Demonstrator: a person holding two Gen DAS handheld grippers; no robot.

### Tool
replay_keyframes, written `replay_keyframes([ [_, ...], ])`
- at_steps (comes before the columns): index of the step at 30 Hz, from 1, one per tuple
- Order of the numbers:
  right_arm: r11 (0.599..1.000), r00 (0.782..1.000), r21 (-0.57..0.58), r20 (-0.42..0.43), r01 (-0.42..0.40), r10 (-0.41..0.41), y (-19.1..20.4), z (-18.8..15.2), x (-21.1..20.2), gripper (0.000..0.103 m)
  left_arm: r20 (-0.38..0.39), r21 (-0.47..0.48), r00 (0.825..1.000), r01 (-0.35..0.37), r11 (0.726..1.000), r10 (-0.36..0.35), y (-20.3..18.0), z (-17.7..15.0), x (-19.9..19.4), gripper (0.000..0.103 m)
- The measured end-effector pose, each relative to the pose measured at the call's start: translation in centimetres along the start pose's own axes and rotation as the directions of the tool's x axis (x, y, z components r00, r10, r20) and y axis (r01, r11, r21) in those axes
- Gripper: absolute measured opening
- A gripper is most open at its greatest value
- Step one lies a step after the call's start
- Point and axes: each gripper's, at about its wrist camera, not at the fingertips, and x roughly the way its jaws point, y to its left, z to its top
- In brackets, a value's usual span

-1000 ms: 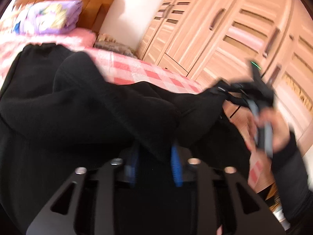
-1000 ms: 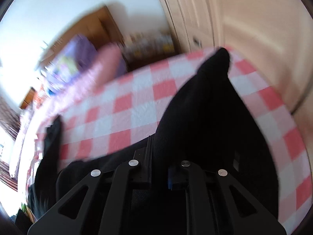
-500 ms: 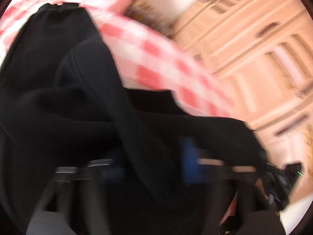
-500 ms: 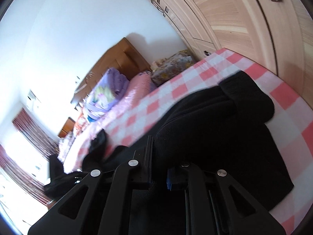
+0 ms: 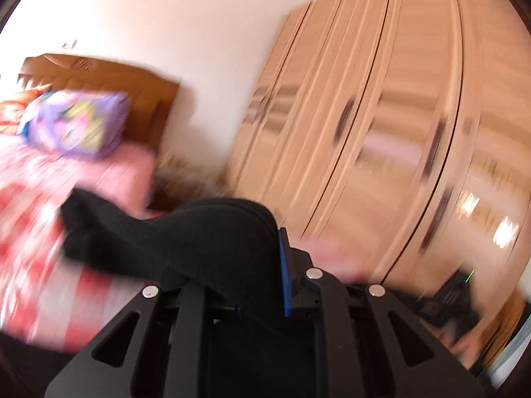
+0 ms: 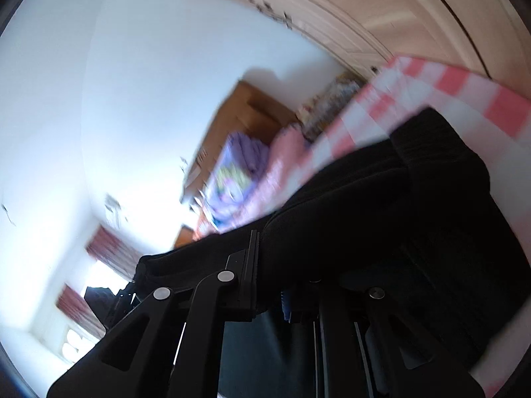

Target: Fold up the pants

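The black pants (image 5: 186, 242) are lifted off the pink checked bed (image 5: 30, 265). My left gripper (image 5: 232, 265) is shut on a bunch of the black cloth, which drapes over its fingers; the blue pad (image 5: 284, 275) of the right finger shows. In the right wrist view my right gripper (image 6: 275, 278) is shut on another part of the pants (image 6: 415, 199), which hang across the bed (image 6: 464, 99). The right gripper also shows blurred at the lower right of the left wrist view (image 5: 451, 295).
A wooden wardrobe (image 5: 381, 116) with long doors stands to the right of the bed. A wooden headboard (image 5: 109, 83) and a purple folded quilt (image 5: 76, 122) are at the bed's far end. A window with red curtains (image 6: 109, 255) shows in the right wrist view.
Both grippers have swung upward with the pants in them. The views have tilted away from the bed toward the wall and wardrobe. The cloth has lifted and bunched over the left fingers.
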Motion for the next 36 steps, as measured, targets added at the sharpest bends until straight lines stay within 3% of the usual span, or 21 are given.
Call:
replay_keyframes([
  [2,0.993,0.989,-0.055,-0.102,0.106,-0.111,-0.6,-2.2,1.0,0.014,-0.127,-0.062,0.991,-0.058,0.996,0.05,1.7,-4.7,0.7,0.017],
  [3,0.988,0.983,-0.075,-0.121,0.132,-0.14,-0.6,-3.0,1.3,0.014,-0.209,-0.125,0.976,-0.087,0.988,0.06,3.3,-7.5,1.2,0.017],
  [5,0.983,0.979,-0.094,-0.117,0.159,-0.17,-0.6,-3.8,1.5,0.015,-0.297,-0.206,0.954,-0.115,0.972,0.05,5.1,-10.7,1.5,0.017],
  [6,0.982,0.979,-0.09,-0.106,0.167,-0.176,-0.7,-3.9,1.4,0.015,-0.317,-0.226,0.947,-0.128,0.966,0.051,5.4,-11.8,1.3,0.018],
  [8,0.982,0.976,-0.062,-0.11,0.18,-0.186,-1.1,-4.0,1.3,0.018,-0.308,-0.244,0.951,-0.119,0.962,0.04,5.4,-11.8,1.0,0.02],
  [10,0.979,0.971,-0.026,-0.129,0.201,-0.203,-1.8,-4.0,1.2,0.026,-0.313,-0.272,0.949,-0.114,0.956,0.024,5.5,-11.2,0.9,0.03],
  [11,0.982,0.974,-0.012,-0.127,0.187,-0.187,-2.2,-4.0,1.0,0.035,-0.309,-0.279,0.951,-0.114,0.954,0.023,5.2,-11.0,0.9,0.05],
  [12,0.988,0.983,0.013,-0.105,0.155,-0.153,-2.7,-3.6,0.4,0.058,-0.293,-0.279,0.956,-0.108,0.954,0.022,5.0,-10.7,0.8,0.068],
  [14,0.995,0.995,0.044,-0.02,0.094,-0.093,-3.4,-3.5,-1.6,0.085,-0.264,-0.287,0.964,-0.08,0.954,0.002,4.4,-9.9,0.4,0.075],
  [15,0.993,0.994,0.057,0.029,0.1,-0.102,-3.8,-3.3,-2.6,0.088,-0.26,-0.312,0.965,-0.066,0.948,-0.019,4.6,-9.9,0.4,0.076],
  [18,0.992,0.993,0.094,0.079,0.081,-0.088,-5.2,-2.5,-3.8,0.085,-0.252,-0.388,0.967,-0.069,0.919,-0.034,6.0,-9.7,1.2,0.076],
  [20,0.99,0.99,0.106,0.094,0.092,-0.102,-5.9,-1.8,-3.7,0.074,-0.252,-0.404,0.967,-0.086,0.911,-0.021,6.0,-9.5,2.0,0.069],
  [21,0.989,0.989,0.105,0.095,0.105,-0.115,-6.1,-1.6,-3.6,0.065,-0.254,-0.413,0.967,-0.089,0.906,-0.021,6.2,-9.5,2.5,0.043],
  [22,0.986,0.986,0.107,0.097,0.128,-0.138,-6.3,-1.4,-3.5,0.058,-0.267,-0.42,0.964,-0.097,0.902,-0.021,6.2,-9.6,3.0,0.03],
  [23,0.982,0.981,0.107,0.095,0.157,-0.167,-6.4,-1.2,-3.4,0.04,-0.276,-0.431,0.961,-0.1,0.897,-0.025,6.5,-9.5,3.4,0.019],
  [24,0.976,0.974,0.093,0.091,0.199,-0.207,-6.3,-0.8,-3.3,0.03,-0.261,-0.442,0.965,-0.093,0.892,-0.029,6.6,-9.4,3.0,0.016],
  [26,0.975,0.969,0.052,0.113,0.216,-0.221,-5.8,-0.1,-3.7,0.021,-0.23,-0.405,0.973,-0.081,0.911,-0.015,5.3,-8.7,2.0,0.015],
  [31,0.964,0.949,-0.056,0.199,0.259,-0.243,-3.8,0.6,-5.3,0.018,-0.103,-0.179,0.995,-0.002,0.984,-0.016,-2.4,-5.7,-3.9,0.015],
  [34,0.96,0.95,-0.017,0.151,0.279,-0.273,-5.7,-0.1,-5.2,0.018,-0.14,-0.065,0.99,-0.041,0.997,0.032,-4.9,-6.9,-5.1,0.015],
  [36,0.958,0.952,0.023,0.108,0.287,-0.287,-7.3,-1.5,-4.9,0.017,-0.211,-0.053,0.971,-0.124,0.991,0.11,-3.6,-9.5,-3.9,0.016],
])
